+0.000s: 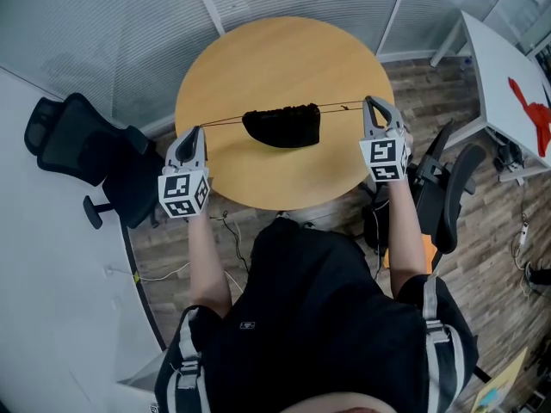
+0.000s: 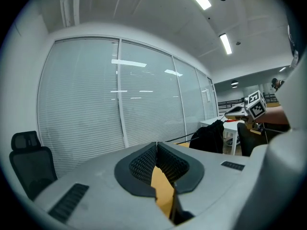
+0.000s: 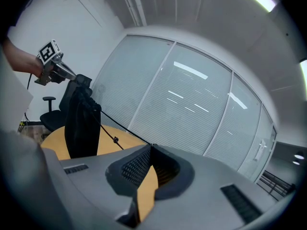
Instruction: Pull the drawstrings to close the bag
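Note:
A black drawstring bag (image 1: 284, 126) hangs over the round wooden table (image 1: 258, 67), its gathered mouth uppermost. It is slung between two taut drawstrings. My left gripper (image 1: 195, 130) is shut on the left drawstring (image 1: 222, 122) at the table's left edge. My right gripper (image 1: 369, 101) is shut on the right drawstring (image 1: 343, 106) at the right edge. In the left gripper view the closed jaws (image 2: 156, 143) point toward the bag (image 2: 209, 137), with the right gripper (image 2: 254, 107) beyond it. In the right gripper view the drawstring (image 3: 115, 138) runs from the closed jaws (image 3: 151, 146) to the bag (image 3: 81, 123), past which the left gripper (image 3: 53, 61) shows.
A black office chair (image 1: 73, 140) stands left of the table and another (image 1: 448, 196) to its right. A white table (image 1: 508, 84) with a red object is at the far right. Glass walls with blinds lie behind the table. Cables lie on the floor by my feet.

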Tool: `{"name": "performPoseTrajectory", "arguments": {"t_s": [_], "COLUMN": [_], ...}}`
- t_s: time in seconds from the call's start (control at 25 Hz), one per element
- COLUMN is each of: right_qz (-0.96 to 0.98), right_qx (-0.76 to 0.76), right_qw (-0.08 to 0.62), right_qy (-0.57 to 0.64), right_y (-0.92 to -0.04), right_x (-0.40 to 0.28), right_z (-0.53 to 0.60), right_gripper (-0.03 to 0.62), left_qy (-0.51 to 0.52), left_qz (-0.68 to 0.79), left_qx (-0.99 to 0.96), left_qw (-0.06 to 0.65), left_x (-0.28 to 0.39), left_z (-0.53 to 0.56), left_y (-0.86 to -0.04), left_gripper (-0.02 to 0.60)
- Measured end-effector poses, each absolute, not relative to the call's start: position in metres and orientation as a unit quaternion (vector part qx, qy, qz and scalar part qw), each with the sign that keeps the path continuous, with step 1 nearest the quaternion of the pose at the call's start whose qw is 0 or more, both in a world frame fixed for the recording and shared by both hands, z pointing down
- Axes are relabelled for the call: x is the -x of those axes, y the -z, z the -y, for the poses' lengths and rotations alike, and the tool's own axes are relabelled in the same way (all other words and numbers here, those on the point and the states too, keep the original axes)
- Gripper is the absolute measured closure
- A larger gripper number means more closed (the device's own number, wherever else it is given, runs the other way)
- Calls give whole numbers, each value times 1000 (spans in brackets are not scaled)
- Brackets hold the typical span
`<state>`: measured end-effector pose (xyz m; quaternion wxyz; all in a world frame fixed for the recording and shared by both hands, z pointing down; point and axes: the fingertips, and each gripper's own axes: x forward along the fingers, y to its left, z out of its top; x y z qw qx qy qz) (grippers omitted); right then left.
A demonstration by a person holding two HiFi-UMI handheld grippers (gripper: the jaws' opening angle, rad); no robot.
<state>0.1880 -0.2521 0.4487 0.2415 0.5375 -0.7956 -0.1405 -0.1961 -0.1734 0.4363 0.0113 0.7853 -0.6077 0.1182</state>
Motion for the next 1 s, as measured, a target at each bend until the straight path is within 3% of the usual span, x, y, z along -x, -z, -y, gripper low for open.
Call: {"name": "performPoseTrajectory", "arguments": {"t_s": [1.0], "right_qz": [787], "right_qx": [-557], "right_qw": [239], "right_qy": [119], "right_y": [-451], "right_x": [-197], "right_z": [256], "right_gripper": [526], "left_qy": [-104], "left_qz": [652], "left_qx": [-751], "left_qw": [24], "left_x": [228], "left_z": [158], "left_y": [-439], "left_gripper": [561]}}
